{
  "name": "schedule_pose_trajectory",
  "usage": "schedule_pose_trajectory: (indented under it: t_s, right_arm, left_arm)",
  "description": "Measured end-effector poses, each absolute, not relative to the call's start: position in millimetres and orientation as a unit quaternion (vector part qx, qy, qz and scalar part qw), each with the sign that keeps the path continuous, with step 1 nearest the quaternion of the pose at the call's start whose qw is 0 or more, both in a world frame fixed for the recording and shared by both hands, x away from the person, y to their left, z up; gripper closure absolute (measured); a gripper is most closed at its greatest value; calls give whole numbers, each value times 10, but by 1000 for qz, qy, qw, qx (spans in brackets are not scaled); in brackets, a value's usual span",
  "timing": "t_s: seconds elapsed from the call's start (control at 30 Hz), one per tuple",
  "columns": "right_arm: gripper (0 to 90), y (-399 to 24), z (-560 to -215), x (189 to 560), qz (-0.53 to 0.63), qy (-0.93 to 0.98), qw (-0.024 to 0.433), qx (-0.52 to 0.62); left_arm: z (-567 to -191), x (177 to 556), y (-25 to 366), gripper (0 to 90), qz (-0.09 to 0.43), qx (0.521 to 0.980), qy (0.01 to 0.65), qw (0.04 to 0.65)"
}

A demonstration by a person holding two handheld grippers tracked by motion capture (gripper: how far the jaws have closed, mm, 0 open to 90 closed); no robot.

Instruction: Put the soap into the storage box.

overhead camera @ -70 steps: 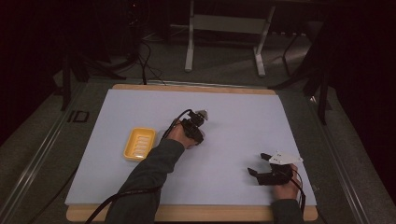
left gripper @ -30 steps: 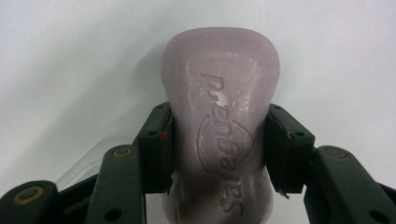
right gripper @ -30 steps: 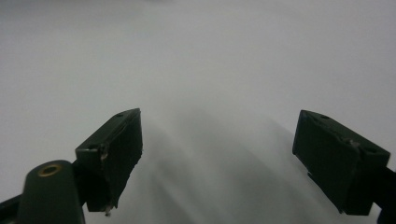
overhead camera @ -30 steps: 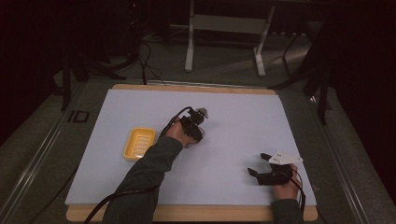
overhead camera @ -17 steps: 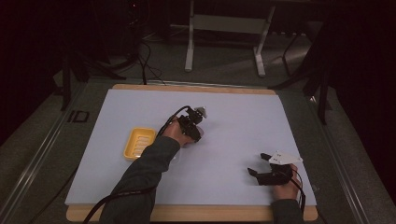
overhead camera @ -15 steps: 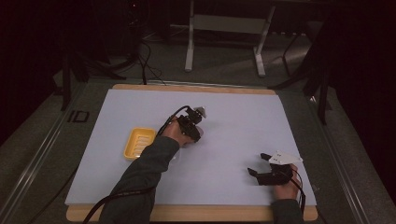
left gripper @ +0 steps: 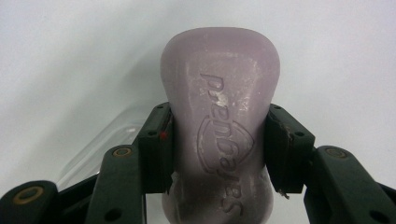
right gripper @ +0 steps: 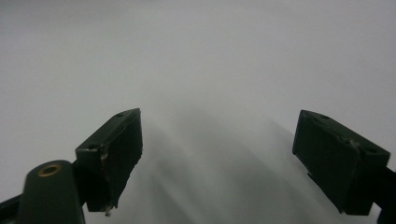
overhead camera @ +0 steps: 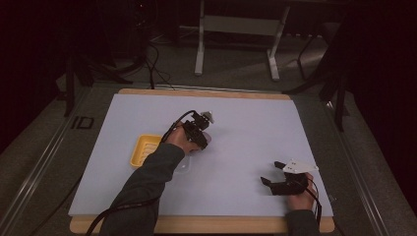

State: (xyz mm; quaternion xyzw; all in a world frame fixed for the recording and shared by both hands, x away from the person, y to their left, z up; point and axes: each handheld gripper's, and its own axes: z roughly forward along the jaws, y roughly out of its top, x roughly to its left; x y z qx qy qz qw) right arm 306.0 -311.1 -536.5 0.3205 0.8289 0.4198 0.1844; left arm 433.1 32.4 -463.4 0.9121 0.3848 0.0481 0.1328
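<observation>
Pale lilac waisted soap bar with embossed lettering (left gripper: 219, 140) sits clamped at its narrow middle between the left gripper (left gripper: 218, 147) jaws, pads pressing both flanks, firm grasp. In the high view the bar (overhead camera: 207, 139) is held near table centre, just right of the yellow ribbed plastic soap dish (overhead camera: 143, 150), apart from it. Whether it rests on the sheet or hangs just above, can't tell. A clear plastic piece, maybe a lid (left gripper: 100, 149), lies on the sheet beside the left jaw.

Change over the last couple of seconds: almost none. Left hand (overhead camera: 184, 140) sits at nearly the same spot as before, grip unchanged; soap has not travelled toward the dish. Likely a pause with the bar secured, the carry to the dish not yet begun.

Right gripper (overhead camera: 274, 174) rests on the white table sheet (overhead camera: 246, 118) near the front right corner, jaws spread wide, nothing between them, idle as before.
</observation>
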Motion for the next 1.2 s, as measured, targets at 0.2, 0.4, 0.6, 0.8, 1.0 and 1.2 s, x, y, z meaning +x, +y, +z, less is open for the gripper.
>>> schedule_pose_trajectory:
  t_s: [0.2, 0.4, 0.6, 0.8, 1.0, 1.2]
  right_arm:
    - [157, -3110, -5365, 3059, 420, 829, 185, 320]
    - [157, -3110, -5365, 3060, 419, 829, 185, 320]
    - [157, -3109, -5365, 3061, 419, 829, 185, 320]
    - [157, -3108, -5365, 3060, 418, 830, 185, 319]
    - [157, -3098, -5367, 3060, 414, 833, 187, 317]
    - [157, -3096, -5367, 3059, 413, 833, 188, 317]
  left_arm:
    - [-4595, 4301, 347, 498, 50, 914, 379, 135]
    - [-4561, 4270, 399, 498, 54, 916, 373, 138]
    - [-4524, 4251, 467, 498, 53, 915, 375, 139]
    - [-4486, 4235, 498, 498, 60, 915, 374, 137]
    - [-4468, 4208, 518, 497, 61, 916, 372, 135]
    - [-4453, 4191, 556, 498, 62, 916, 374, 135]
